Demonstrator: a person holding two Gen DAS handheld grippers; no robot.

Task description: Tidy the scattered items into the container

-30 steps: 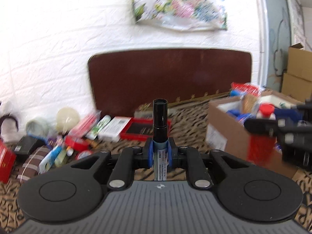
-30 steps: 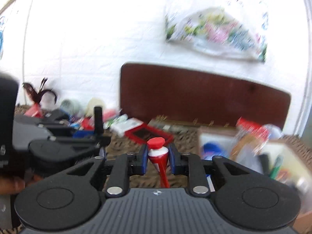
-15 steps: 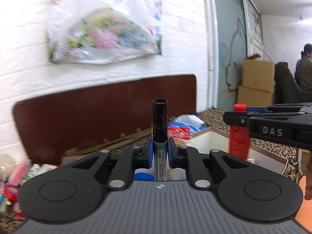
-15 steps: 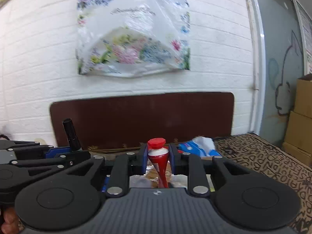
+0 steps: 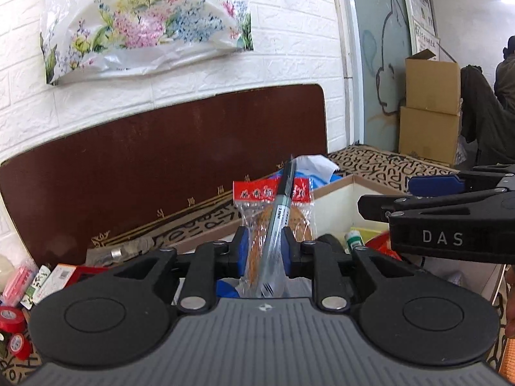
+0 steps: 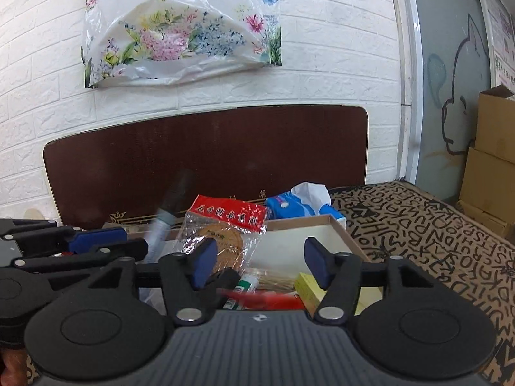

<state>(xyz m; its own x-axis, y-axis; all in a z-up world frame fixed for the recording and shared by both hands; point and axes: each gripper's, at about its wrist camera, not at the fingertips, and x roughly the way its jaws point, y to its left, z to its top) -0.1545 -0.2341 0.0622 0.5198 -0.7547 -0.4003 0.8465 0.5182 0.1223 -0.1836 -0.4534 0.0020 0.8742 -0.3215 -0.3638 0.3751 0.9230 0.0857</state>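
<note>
Both claws were seen spread over the cardboard box [image 6: 334, 225] — the left claw [image 5: 262, 251] around a loose, tilted marker [image 5: 279, 217], the right claw [image 6: 262, 257] above a blurred red tube [image 6: 267, 300] — while clutter [image 5: 19, 289] was left on the worktop.

Letter-print cloth surface [image 6: 418, 225] carries open box [image 6: 338, 225]; red tape rolls [image 5: 11, 318], possibly, at left.

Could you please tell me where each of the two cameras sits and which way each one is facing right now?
Left wrist: on the left gripper, facing the cardboard box and wall; its open fingers flank a tilting marker; right gripper alongside.
Right wrist: on the right gripper, open over the box; a blurred red tube below.
Shared: box, marker, floral bag.
</note>
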